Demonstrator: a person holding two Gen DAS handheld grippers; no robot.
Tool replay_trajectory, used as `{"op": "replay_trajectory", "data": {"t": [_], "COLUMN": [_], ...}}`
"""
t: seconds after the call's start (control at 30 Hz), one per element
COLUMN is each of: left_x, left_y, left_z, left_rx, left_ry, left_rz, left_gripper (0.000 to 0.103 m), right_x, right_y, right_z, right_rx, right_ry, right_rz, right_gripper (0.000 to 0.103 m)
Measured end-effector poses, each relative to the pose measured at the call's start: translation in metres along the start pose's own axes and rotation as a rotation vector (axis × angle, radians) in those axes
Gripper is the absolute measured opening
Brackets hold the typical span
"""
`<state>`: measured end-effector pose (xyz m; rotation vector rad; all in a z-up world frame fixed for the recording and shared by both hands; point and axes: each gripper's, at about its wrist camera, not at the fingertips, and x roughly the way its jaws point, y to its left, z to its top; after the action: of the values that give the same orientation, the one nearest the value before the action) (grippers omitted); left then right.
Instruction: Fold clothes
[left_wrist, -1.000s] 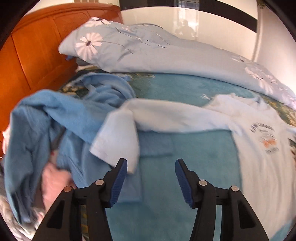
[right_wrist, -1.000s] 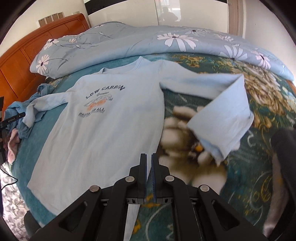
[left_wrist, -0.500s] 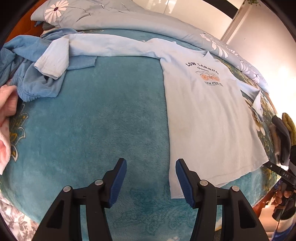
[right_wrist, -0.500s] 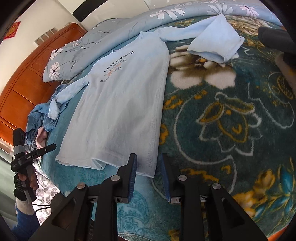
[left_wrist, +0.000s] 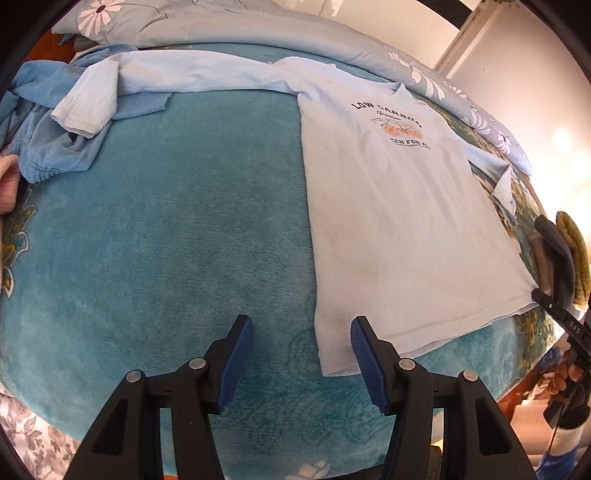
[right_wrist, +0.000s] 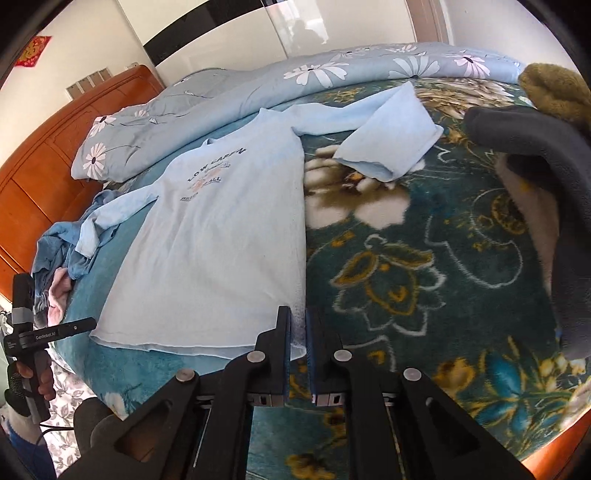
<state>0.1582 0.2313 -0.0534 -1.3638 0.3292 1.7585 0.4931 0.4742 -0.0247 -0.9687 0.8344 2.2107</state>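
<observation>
A pale blue long-sleeved shirt (left_wrist: 399, 206) with a "LOW CARBON" print lies flat, face up, on the teal blanket (left_wrist: 177, 236); it also shows in the right wrist view (right_wrist: 221, 236). My left gripper (left_wrist: 301, 354) is open and empty, its jaws either side of the shirt's near hem corner. My right gripper (right_wrist: 298, 332) has its jaws nearly closed around the hem's other corner, with shirt cloth between the pads. The right sleeve (right_wrist: 388, 147) is folded back on itself.
A heap of blue clothes (left_wrist: 48, 122) lies under the shirt's left sleeve. A floral duvet (right_wrist: 258, 96) lies along the far side by the wooden headboard (right_wrist: 44, 155). Dark and olive garments (right_wrist: 546, 155) sit at the right. The bed edge is just below both grippers.
Both grippers have come down to the shirt's hem. My left gripper moved from the sleeve area to the near hem corner. My right gripper opened, then closed on the other corner.
</observation>
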Motion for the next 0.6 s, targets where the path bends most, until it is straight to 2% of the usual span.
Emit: {"op": "replay_trajectory", "data": {"t": [0.07, 0.33, 0.43, 0.5, 0.53, 0.57, 0.6], "left_x": [0.002, 0.002, 0.004, 0.005, 0.005, 0.004, 0.000], "left_y": [-0.002, -0.007, -0.009, -0.008, -0.006, -0.004, -0.003], "left_z": [0.001, -0.003, -0.003, -0.004, -0.004, -0.003, -0.004], "left_rx": [-0.009, -0.028, -0.032, -0.046, -0.057, -0.076, -0.085], "left_ry": [-0.004, -0.005, -0.005, -0.007, -0.012, -0.019, -0.031], "left_rz": [0.001, -0.082, -0.091, -0.083, -0.078, -0.092, -0.089], "left_gripper": [0.059, 0.056, 0.040, 0.016, 0.009, 0.004, 0.003], "right_x": [0.006, 0.012, 0.010, 0.010, 0.011, 0.010, 0.010], "right_y": [-0.001, 0.000, 0.001, 0.001, 0.001, 0.001, 0.001], "right_z": [-0.003, -0.011, -0.012, -0.012, -0.012, -0.012, -0.012], "right_rx": [-0.017, -0.026, -0.026, -0.026, -0.026, -0.026, -0.026], "right_ry": [0.020, 0.032, 0.027, 0.027, 0.026, 0.025, 0.022], "right_rz": [-0.023, 0.009, 0.016, 0.020, 0.022, 0.024, 0.028], "right_gripper": [0.007, 0.007, 0.008, 0.008, 0.008, 0.008, 0.008]}}
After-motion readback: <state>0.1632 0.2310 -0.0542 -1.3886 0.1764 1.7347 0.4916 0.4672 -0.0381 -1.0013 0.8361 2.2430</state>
